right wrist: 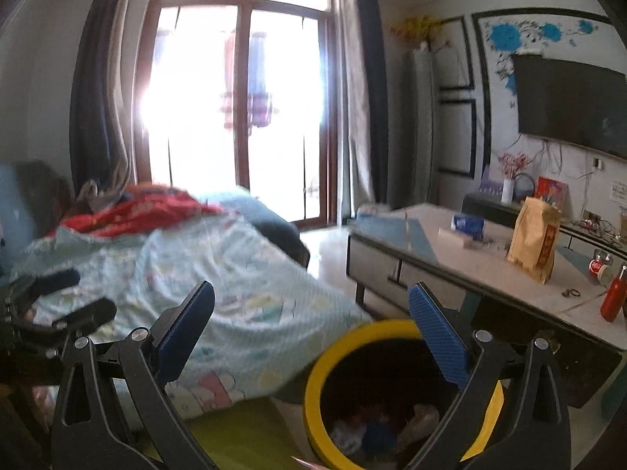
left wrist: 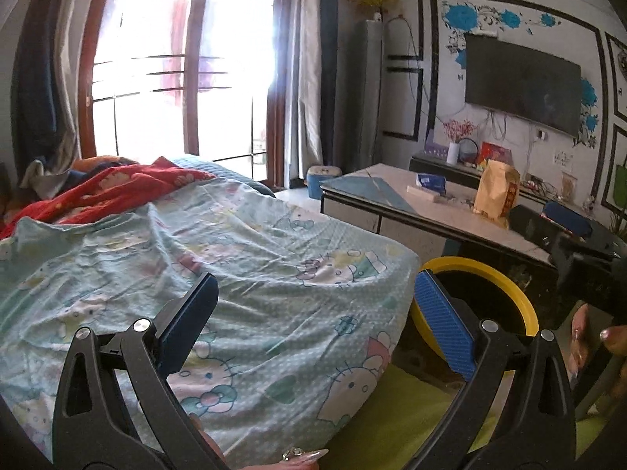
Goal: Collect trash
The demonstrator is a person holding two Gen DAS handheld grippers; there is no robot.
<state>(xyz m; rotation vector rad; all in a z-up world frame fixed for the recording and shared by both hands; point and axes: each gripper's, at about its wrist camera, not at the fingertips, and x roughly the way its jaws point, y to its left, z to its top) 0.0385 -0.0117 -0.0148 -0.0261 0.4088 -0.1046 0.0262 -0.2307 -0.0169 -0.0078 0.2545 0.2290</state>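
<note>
Trash bin [right wrist: 395, 391] sits between bed [left wrist: 235, 254] and table [right wrist: 490, 266]; both tongs [left wrist: 313, 325] [right wrist: 313, 329] gape, empty.

Both wrist views windowward, sharing bed [left wrist: 235, 243], yellow-rimmed bin [right wrist: 392, 391], table [right wrist: 431, 243].

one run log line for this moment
left gripper: open, empty | right gripper: open, empty | bin: trash inside, beside bed

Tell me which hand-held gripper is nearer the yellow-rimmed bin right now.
Right. The right hand-held gripper hangs open just above the yellow-rimmed bin, looking into it. The left hand-held gripper, also open, sits over the bedsheet, the bin off to its right.
</note>
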